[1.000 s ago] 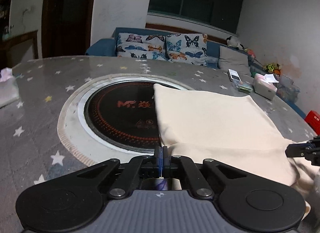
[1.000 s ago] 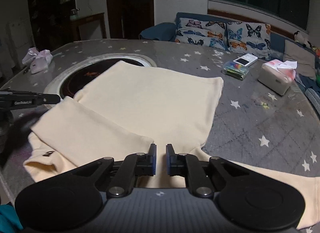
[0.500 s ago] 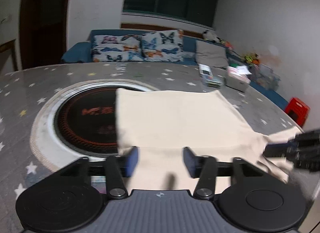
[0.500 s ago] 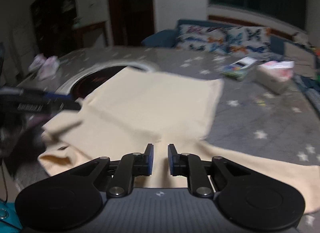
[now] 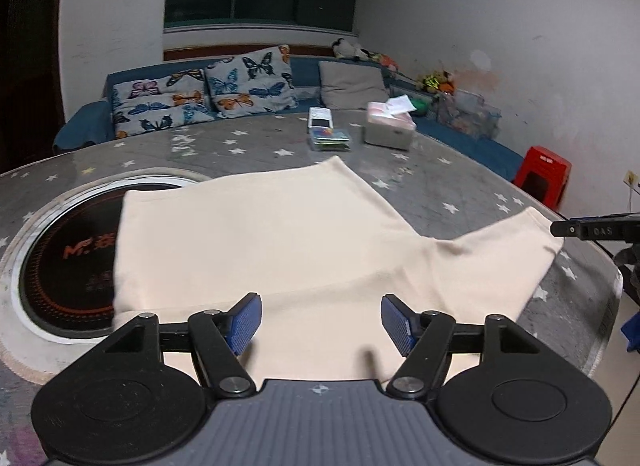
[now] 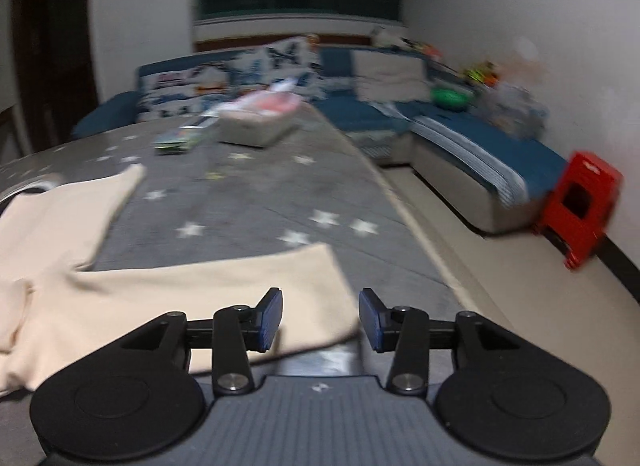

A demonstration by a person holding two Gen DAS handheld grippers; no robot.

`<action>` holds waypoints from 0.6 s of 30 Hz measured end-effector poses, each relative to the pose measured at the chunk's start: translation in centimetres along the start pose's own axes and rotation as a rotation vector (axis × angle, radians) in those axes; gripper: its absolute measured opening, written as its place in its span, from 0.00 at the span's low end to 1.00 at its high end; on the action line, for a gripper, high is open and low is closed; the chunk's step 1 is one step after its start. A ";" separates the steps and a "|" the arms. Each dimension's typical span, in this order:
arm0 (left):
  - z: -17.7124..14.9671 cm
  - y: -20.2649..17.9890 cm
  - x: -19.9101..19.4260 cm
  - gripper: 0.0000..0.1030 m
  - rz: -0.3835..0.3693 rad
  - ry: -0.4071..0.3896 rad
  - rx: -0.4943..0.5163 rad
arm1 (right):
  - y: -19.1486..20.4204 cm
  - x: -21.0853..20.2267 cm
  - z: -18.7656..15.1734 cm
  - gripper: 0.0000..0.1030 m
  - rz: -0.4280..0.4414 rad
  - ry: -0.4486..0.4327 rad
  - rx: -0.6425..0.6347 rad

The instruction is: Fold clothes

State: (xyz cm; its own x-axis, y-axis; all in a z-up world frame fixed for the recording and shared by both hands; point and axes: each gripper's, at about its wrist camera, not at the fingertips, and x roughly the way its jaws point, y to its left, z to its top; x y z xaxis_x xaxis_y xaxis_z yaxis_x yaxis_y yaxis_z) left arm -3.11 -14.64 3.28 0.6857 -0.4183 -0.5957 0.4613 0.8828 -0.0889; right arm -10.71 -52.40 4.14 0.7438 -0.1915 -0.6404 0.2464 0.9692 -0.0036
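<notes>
Both claws are spread wide and holding nothing. My left claw [image 5: 321, 320] hangs over the near edge of the cream shirt [image 5: 256, 242], which lies flat on the starry grey desk [image 5: 432, 193] and partly covers the round black cooktop [image 5: 68, 262] set into it. My right claw [image 6: 321, 320] sits over the shirt's sleeve [image 6: 208, 298], stretched out toward the desk's right edge. That view is blurry. A tissue box [image 5: 389, 129] sits further back, near the sofa [image 5: 88, 125].
</notes>
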 end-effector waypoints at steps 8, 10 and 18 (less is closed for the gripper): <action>-0.1 -0.9 0.1 0.72 0.009 0.011 0.022 | -2.0 1.6 -1.0 0.15 0.048 0.014 0.118; -0.1 -1.0 0.1 0.75 0.013 0.014 0.026 | -2.0 1.3 -0.9 0.10 0.068 0.002 0.133; -0.2 -0.6 -0.3 0.78 0.028 -0.001 0.031 | 0.7 -3.5 2.1 0.07 0.210 -0.115 0.068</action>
State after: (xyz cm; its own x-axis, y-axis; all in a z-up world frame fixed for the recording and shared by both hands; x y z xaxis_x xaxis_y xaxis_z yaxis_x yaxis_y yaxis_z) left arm -3.74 -15.02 3.39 0.6988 -0.3939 -0.5971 0.4593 0.8870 -0.0476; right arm -11.82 -51.34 8.01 0.8480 -0.0068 -0.5300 0.1169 0.9777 0.1746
